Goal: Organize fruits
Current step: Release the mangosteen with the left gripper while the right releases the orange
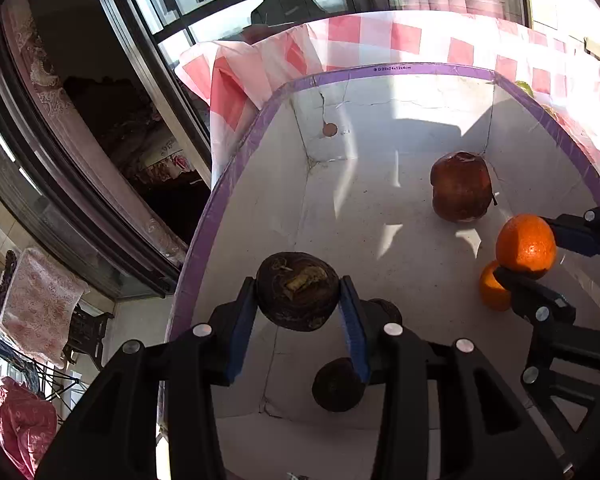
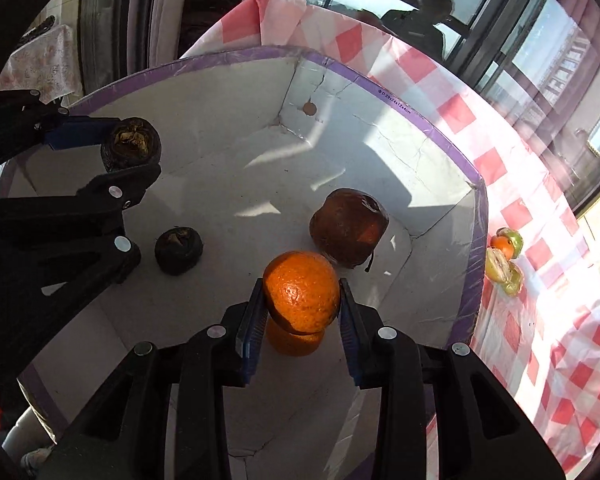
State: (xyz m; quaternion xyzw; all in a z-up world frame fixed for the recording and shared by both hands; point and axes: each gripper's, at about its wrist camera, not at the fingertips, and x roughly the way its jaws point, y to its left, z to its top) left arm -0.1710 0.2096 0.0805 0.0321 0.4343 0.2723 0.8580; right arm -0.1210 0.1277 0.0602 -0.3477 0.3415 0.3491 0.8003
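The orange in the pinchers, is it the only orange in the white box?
No, a second orange lies in the box right under the held orange.

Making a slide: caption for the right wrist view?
Right gripper holds an orange over the white box, above a second orange.

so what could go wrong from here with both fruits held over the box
The orange in the right gripper hangs right above a second orange; released there, it may land on it and roll toward the brown fruit. The dark fruit in the left gripper sits near the fingertips, so it could slip early onto the small dark fruit below.
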